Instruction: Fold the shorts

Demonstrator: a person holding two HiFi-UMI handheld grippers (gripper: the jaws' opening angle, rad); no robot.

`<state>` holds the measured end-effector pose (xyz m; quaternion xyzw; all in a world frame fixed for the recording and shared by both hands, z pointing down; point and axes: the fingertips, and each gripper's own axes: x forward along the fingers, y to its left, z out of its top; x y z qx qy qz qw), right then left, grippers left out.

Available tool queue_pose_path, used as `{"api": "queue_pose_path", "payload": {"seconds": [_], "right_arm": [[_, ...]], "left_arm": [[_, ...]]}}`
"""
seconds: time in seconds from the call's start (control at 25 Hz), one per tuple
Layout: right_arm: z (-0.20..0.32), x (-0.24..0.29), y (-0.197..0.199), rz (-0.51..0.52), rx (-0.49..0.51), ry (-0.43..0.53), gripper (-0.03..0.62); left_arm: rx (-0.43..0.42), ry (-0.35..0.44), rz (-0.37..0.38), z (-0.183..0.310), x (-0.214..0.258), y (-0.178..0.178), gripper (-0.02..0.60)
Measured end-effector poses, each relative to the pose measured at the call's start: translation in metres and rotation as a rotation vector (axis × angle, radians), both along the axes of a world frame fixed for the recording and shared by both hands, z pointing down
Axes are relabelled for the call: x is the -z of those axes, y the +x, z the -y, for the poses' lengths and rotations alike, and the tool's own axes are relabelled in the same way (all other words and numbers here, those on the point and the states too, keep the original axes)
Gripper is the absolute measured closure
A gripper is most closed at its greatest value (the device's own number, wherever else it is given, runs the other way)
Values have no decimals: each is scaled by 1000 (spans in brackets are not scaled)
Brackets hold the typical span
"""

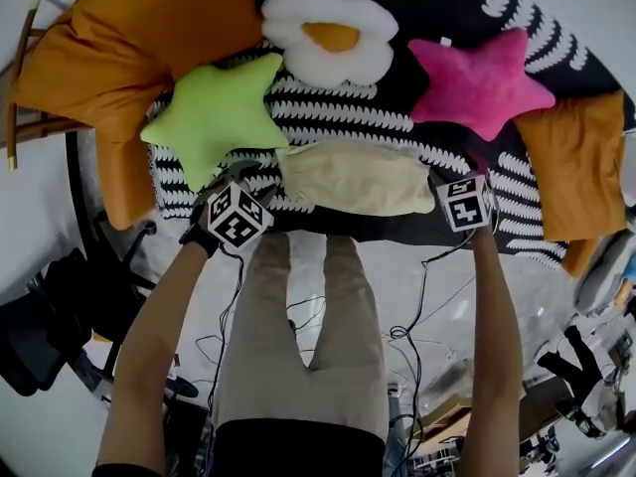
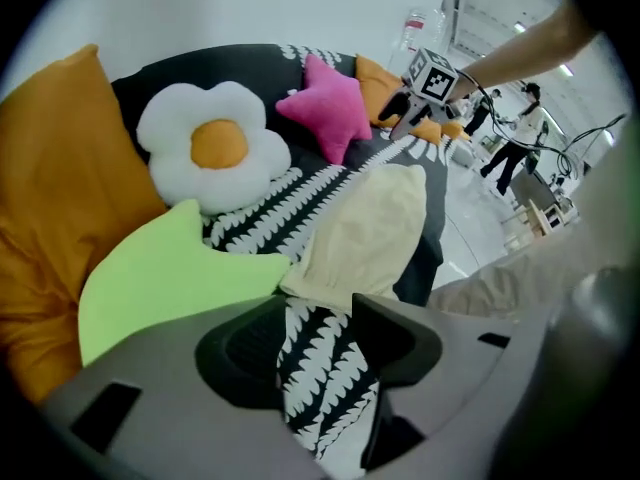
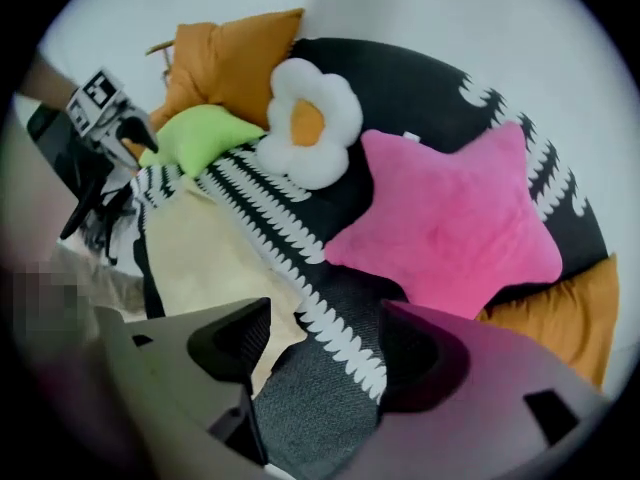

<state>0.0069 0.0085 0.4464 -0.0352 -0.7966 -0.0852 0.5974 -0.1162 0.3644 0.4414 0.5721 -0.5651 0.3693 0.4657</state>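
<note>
Overall, head view: cream shorts (image 1: 353,177) lie spread crosswise along the front edge of the round couch (image 1: 338,117). One end is up against the green star pillow (image 1: 214,117). The left tool (image 1: 231,207) hangs just below that pillow at the shorts' near end. The right tool (image 1: 459,199) is at the end far from the pillow.
Left gripper view: the left tool (image 2: 320,343) has its jaws partly apart and grips nothing. Only patterned couch cover shows between them. The shorts (image 2: 365,233) begin just past the tips, beside the green star pillow (image 2: 170,278).
Right gripper view: the right tool (image 3: 325,353) has its jaws well apart and is empty, with couch cover between them. The shorts (image 3: 205,258) stretch from its left jaw toward the green star pillow (image 3: 200,133).
Handling: probably light, thin and limp. The cloth should drape and sag when lifted, and it is not fragile. The layers may slip apart.
Where to take hold: likely both end edges, pinching every layer together, one tool at each end.
</note>
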Motion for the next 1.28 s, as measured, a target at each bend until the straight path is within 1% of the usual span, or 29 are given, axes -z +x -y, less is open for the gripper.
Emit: {"api": "queue_pose_path", "payload": {"seconds": [0.08, 0.12, 0.16, 0.2, 0.24, 0.32, 0.36, 0.4, 0.44, 0.48, 0.52, 0.64, 0.68, 0.76, 0.84, 0.88, 0.92, 0.96, 1.0, 1.04, 1.08, 1.12, 1.16, 1.2, 1.24, 1.28], "right_arm": [[-31, -6, 24, -5, 115, -35, 268], [-45, -14, 43, -24, 139, -72, 269], [-57, -23, 64, -47, 137, -116, 272], [-66, -33, 84, -70, 111, -161, 272], [-73, -44, 102, -89, 72, -202, 272], [-81, -66, 126, -108, -2, -250, 276], [-82, -76, 133, -101, -35, -250, 308], [-80, -83, 133, -77, -63, -234, 391], [-75, -85, 128, -42, -76, -208, 518], [-70, -80, 120, -8, -68, -182, 563], [-68, -72, 113, 21, -41, -161, 565], [-74, -47, 111, 79, 90, -120, 566], [-74, -42, 115, 88, 123, -108, 566], [-70, -35, 124, 82, 167, -92, 566], [-70, -40, 136, 34, 177, -113, 566], [-73, -50, 143, -5, 177, -134, 566], [-78, -62, 150, -47, 178, -150, 566], [-85, -74, 156, -88, 179, -155, 565], [-90, -83, 160, -121, 180, -147, 554], [-92, -88, 160, -141, 179, -138, 517], [-92, -89, 157, -146, 173, -140, 448], [-90, -86, 153, -143, 167, -154, 375], [-88, -82, 151, -137, 164, -171, 344], [-84, -76, 150, -126, 163, -182, 319], [-77, -69, 147, -104, 155, -185, 309], [-69, -60, 141, -65, 136, -184, 314]], "left_arm": [[-45, -23, -60, -6, -11, 31, 367], [-44, -39, -106, -9, -22, 48, 365], [-23, -50, -152, -12, -34, 64, 365], [11, -57, -188, -14, -47, 77, 364], [47, -59, -209, -13, -60, 86, 360], [98, -66, -213, -10, -85, 96, 360], [109, -74, -200, -8, -95, 98, 360], [108, -79, -177, -5, -103, 96, 373], [98, -75, -150, 0, -106, 90, 469], [84, -61, -133, 5, -105, 83, 515], [75, -42, -136, 8, -100, 78, 536], [78, 12, -180, 4, -66, 75, 541], [65, 23, -181, 1, -55, 75, 543], [3, 29, -165, -2, -40, 76, 543], [-89, 9, -150, -8, -38, 80, 543], [-122, -14, -154, -15, -43, 85, 543], [-130, -46, -167, -25, -50, 92, 543], [-112, -82, -185, -35, -59, 99, 533], [-84, -114, -198, -43, -65, 105, 507], [-70, -139, -203, -47, -70, 107, 493], [-86, -159, -200, -49, -71, 107, 467], [-132, -175, -188, -48, -68, 103, 417], [-194, -186, -166, -48, -62, 98, 382], [-257, -187, -136, -45, -54, 93, 363], [-308, -173, -103, -38, -45, 87, 357], [-344, -145, -73, -27, -38, 81, 357]]}}
